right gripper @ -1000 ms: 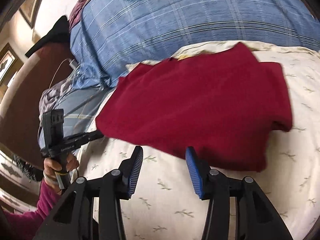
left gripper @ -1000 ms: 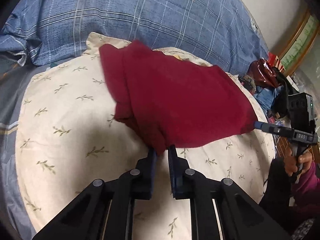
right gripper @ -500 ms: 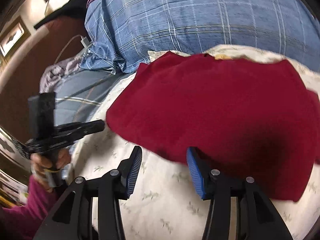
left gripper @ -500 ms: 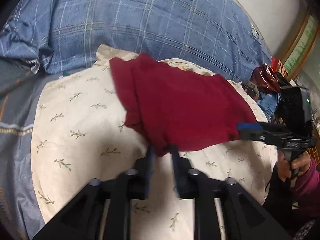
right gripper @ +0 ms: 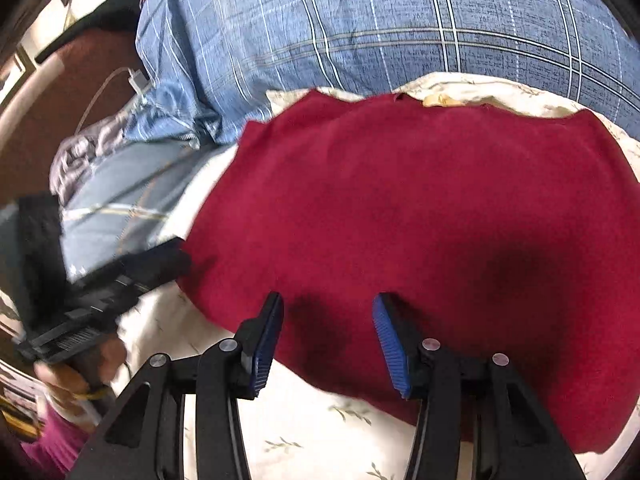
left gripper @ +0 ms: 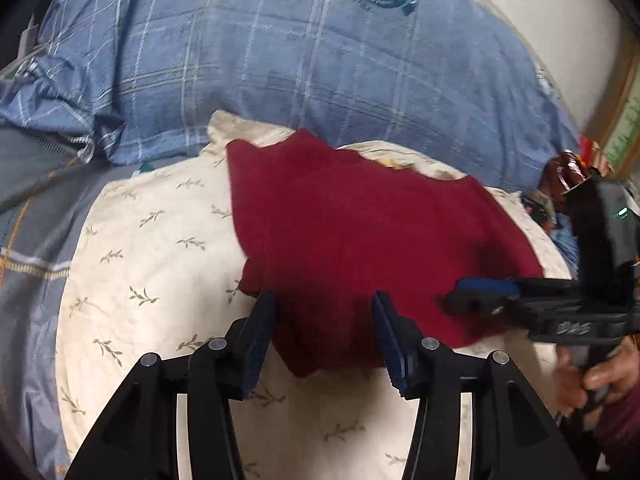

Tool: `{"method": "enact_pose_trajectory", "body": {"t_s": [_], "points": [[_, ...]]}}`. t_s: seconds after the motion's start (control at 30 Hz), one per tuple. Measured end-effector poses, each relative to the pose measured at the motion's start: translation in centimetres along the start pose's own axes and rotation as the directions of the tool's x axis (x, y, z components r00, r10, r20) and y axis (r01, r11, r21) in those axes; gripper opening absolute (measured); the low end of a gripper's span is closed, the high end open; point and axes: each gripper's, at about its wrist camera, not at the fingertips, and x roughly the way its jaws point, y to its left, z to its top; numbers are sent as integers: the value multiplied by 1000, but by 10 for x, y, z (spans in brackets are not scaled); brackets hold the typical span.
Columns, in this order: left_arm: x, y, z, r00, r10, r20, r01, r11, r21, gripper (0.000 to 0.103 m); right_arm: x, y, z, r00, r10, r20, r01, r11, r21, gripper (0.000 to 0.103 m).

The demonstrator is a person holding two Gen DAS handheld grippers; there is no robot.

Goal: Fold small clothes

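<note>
The garment [left gripper: 360,248] is spread on the pillow [left gripper: 160,280], which is laid on the bed. Behind the pillow, a quilt [left gripper: 280,60] is heaped, with its edge touching the pillow's far side. In the left wrist view, the left gripper [left gripper: 324,328] is set over the garment's near edge, jaws opening, with the cloth lying between them but not pressed. The right gripper [left gripper: 480,296] is seen to the right, over the garment's right corner. In the right wrist view, the right gripper [right gripper: 328,340] is positioned over the garment's [right gripper: 420,220] near edge, and the left gripper [right gripper: 152,264] is placed at its left edge.
</note>
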Motion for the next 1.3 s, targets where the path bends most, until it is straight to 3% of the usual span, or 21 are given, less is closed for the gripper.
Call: {"method": "enact_pose_trajectory", "body": {"t_s": [0.23, 0.53, 0.83, 0.97, 1.1, 1.17, 1.3], "points": [[21, 8, 1, 999, 41, -30, -43, 996, -83, 55, 19, 9, 45, 995, -73, 71, 75, 997, -29, 49], [27, 9, 5, 998, 58, -31, -60, 996, -67, 57, 86, 10, 92, 981, -173, 87, 178, 983, -53, 49], [32, 14, 8, 998, 55, -37, -57, 996, -63, 59, 122, 16, 118, 967, -246, 71, 250, 966, -70, 54], [33, 16, 9, 998, 50, -44, -53, 996, -71, 59, 116, 17, 122, 968, -243, 59, 246, 968, -49, 55], [30, 19, 8, 998, 55, -30, -58, 994, -88, 59, 97, 24, 122, 991, -115, 63, 113, 993, 22, 71], [28, 22, 8, 998, 51, -25, -53, 993, -102, 59, 97, 35, 125, 994, -92, 57, 91, 996, 8, 78], [28, 24, 7, 999, 48, -22, -51, 992, -115, 59, 122, 65, 131, 995, -98, -13, 96, 991, -90, 81]]}}
